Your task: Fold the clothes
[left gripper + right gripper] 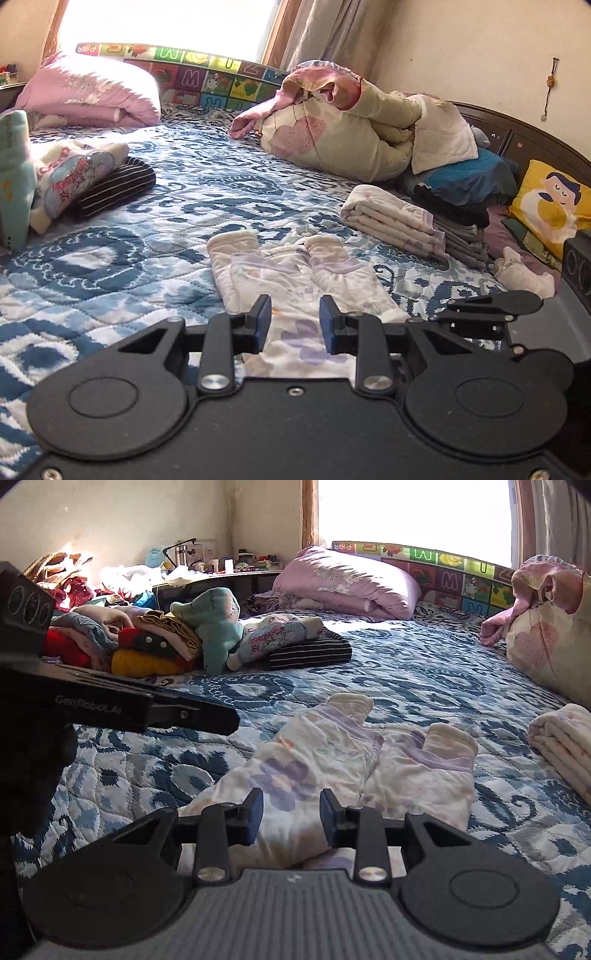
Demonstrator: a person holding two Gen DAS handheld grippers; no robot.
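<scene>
A small pair of white floral pants lies on a bed covered by a blue and white patterned quilt, with its two cuffed legs pointing away toward the window. The left gripper sits low over the near end of the pants, its blue-padded fingers spread apart with cloth showing between them, and nothing pinched. The right gripper is likewise over the near end of the pants, fingers parted and holding nothing.

The left wrist view alone shows a folded stack of white and grey laundry to the right of the pants, a yellow cartoon pillow against the dark headboard, and a rumpled cream comforter.

The right wrist view alone shows a heap of unfolded, brightly coloured clothes at the far left of the bed and a cluttered desk beyond it. It also shows the left gripper's black body at the left edge.

Both views show a folded striped garment and a pink pillow.
</scene>
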